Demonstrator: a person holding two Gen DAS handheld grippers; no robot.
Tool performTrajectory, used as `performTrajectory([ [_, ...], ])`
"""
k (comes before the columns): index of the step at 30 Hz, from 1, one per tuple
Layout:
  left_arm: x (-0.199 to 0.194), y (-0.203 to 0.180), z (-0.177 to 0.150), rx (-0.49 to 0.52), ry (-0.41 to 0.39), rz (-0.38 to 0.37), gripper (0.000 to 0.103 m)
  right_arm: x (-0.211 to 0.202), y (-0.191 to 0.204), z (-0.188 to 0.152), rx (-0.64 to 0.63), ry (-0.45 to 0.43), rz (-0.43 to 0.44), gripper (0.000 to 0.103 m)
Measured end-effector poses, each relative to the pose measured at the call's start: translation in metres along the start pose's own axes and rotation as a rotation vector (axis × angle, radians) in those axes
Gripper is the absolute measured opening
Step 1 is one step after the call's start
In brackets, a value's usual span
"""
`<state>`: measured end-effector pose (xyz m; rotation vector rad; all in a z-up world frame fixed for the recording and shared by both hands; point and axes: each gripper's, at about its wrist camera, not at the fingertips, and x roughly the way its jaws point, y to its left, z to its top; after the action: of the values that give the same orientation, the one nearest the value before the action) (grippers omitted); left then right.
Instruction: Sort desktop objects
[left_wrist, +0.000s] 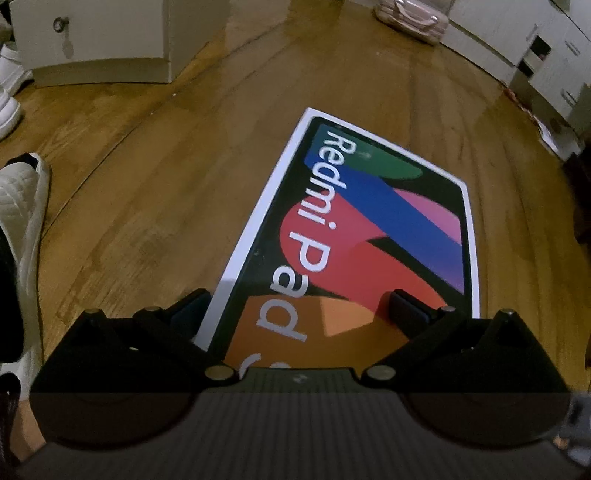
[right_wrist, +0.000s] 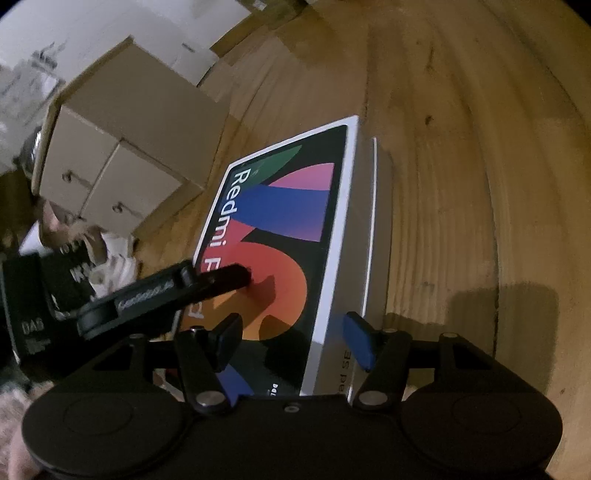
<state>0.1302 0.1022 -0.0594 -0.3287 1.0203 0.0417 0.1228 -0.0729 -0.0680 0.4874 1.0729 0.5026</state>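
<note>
**Two grippers at the near end of a tablet box**

Nearest the camera in the left wrist view is the left gripper (left_wrist: 297, 308). Its two fingers stand wide apart over the near end of the Redmi Pad box (left_wrist: 354, 236). The left finger is beside the box's left edge, the right finger is over the orange part of the lid. The jaws are released and they grasp nothing. In the right wrist view one black finger of this gripper (right_wrist: 221, 280) reaches in from the left, and its tip lies on the lid, on the red and orange print.

The right gripper (right_wrist: 295, 341) is also spread open. Its left fingertip (right_wrist: 227, 341) is above the lid near the box's near end, and its blue right fingertip (right_wrist: 356, 341) is beside the grey side wall of the box (right_wrist: 280, 236). I cannot tell if this pad touches the wall. The box is between the two fingers, but they are not clenched on it.

The box lies flat on a wooden floor (left_wrist: 147, 203), lid up, with the white lettering running away from the cameras. Under its right edge a thin white slab (right_wrist: 382, 229) shows, just beside the side wall.

Farther off stand a white cabinet (left_wrist: 96, 37) and a pink bag (left_wrist: 410, 18) at the far edge of the floor, and a white shoe (left_wrist: 22, 206) at the left. The right wrist view shows a beige cabinet with two doors (right_wrist: 122, 155) beyond the box's left side.
</note>
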Motion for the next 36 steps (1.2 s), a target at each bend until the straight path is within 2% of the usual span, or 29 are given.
performTrajectory([
  [3, -0.010, 0.000, -0.008, -0.016, -0.001, 0.046, 0.103, 0.005, -0.013, -0.002, 0.047, -0.005, 0.033, 0.072],
  [6, -0.010, -0.006, -0.015, 0.033, -0.001, 0.043, 0.103, 0.010, -0.023, -0.004, 0.072, -0.036, 0.056, 0.078],
  [11, -0.013, -0.006, -0.015, 0.044, -0.008, 0.033, 0.103, 0.015, -0.036, -0.007, 0.122, -0.026, 0.085, 0.078],
  [20, -0.002, 0.004, -0.018, 0.050, -0.095, -0.029, 0.103, 0.017, -0.015, -0.005, 0.039, 0.019, -0.007, 0.078],
  [24, 0.002, 0.006, -0.014, 0.069, -0.096, -0.049, 0.103, 0.017, -0.012, -0.005, 0.025, 0.021, -0.022, 0.078],
  [28, 0.005, 0.009, -0.013, 0.066, -0.084, -0.066, 0.103, 0.017, -0.017, -0.006, 0.038, 0.009, -0.008, 0.073],
  [31, -0.004, 0.010, -0.009, 0.072, -0.037, -0.058, 0.100, 0.013, -0.022, -0.004, 0.067, 0.009, 0.009, 0.068],
  [36, -0.009, 0.022, -0.006, -0.001, -0.032, -0.079, 0.099, 0.007, -0.016, 0.003, 0.060, 0.023, 0.003, 0.051],
])
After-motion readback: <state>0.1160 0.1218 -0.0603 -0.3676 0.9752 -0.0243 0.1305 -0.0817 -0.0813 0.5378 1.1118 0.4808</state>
